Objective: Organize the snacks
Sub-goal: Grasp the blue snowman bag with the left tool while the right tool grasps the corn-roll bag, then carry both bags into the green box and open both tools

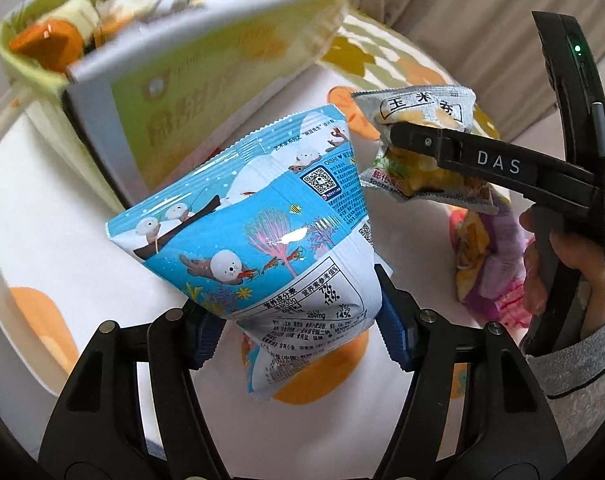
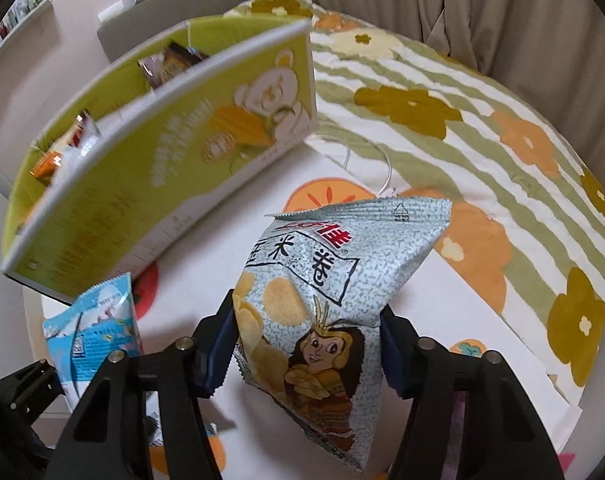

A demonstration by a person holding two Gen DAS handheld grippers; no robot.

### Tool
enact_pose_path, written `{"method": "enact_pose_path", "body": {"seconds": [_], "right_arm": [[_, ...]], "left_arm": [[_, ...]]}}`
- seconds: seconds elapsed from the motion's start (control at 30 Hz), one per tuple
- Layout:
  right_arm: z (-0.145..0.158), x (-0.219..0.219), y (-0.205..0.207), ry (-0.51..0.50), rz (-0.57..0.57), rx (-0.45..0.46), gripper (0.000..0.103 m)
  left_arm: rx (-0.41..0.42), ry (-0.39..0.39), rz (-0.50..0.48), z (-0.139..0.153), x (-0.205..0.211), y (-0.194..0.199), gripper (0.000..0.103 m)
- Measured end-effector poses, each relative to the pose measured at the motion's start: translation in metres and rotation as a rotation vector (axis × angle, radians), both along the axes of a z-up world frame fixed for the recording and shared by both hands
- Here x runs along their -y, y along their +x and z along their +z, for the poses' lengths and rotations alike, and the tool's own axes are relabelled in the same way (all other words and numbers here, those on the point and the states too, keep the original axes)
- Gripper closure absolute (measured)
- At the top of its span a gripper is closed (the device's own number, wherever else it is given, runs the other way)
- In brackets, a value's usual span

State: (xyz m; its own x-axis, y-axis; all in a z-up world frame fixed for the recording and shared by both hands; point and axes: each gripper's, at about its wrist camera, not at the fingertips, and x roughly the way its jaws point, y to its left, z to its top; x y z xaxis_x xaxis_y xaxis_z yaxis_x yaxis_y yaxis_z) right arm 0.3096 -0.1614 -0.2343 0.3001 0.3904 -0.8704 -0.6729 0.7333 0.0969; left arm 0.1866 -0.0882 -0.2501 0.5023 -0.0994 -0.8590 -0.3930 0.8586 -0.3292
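My left gripper [image 1: 298, 316] is shut on a blue snack bag [image 1: 258, 232] with seal pictures, held above the bed; the bag also shows at the lower left of the right wrist view [image 2: 98, 328]. My right gripper [image 2: 306, 344] is shut on a grey corn-snack bag [image 2: 322, 288] with a cartoon figure; it also shows in the left wrist view [image 1: 422, 140], pinched by the right gripper's fingers [image 1: 454, 148]. A green box [image 2: 150, 168] with several snacks inside stands ahead and to the left of both bags; it also shows in the left wrist view [image 1: 174, 68].
A purple and yellow snack packet [image 1: 486, 264] lies on the bed below the right gripper. The flowered bedspread [image 2: 482, 128] stretches to the right. A white cable [image 2: 366, 160] lies near the box. Curtains [image 2: 462, 0] hang behind.
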Motion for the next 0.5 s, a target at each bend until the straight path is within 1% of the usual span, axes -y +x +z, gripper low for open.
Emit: {"method": "enact_pose_path", "body": {"seconds": [0.1, 0.23, 0.3, 0.43, 0.5], "right_arm": [[0.022, 0.004, -0.008, 0.017, -0.010, 0.038, 0.046], [0.057, 0.013, -0.018, 0.043, -0.029, 0.088, 0.046], [0.075, 0.016, -0.021, 0.054, -0.039, 0.111, 0.047], [0.110, 0.021, -0.029, 0.074, -0.050, 0.165, 0.047], [0.126, 0.020, -0.033, 0.087, -0.052, 0.195, 0.047]], "left_arm": [[0.039, 0.015, -0.024, 0.021, 0.003, -0.004, 0.040], [0.100, -0.002, -0.058, 0.049, 0.005, -0.011, 0.040], [0.133, 0.004, -0.077, 0.064, 0.005, -0.013, 0.040], [0.213, 0.008, -0.093, 0.101, -0.007, -0.017, 0.040], [0.245, 0.034, -0.098, 0.117, -0.017, -0.016, 0.040]]}}
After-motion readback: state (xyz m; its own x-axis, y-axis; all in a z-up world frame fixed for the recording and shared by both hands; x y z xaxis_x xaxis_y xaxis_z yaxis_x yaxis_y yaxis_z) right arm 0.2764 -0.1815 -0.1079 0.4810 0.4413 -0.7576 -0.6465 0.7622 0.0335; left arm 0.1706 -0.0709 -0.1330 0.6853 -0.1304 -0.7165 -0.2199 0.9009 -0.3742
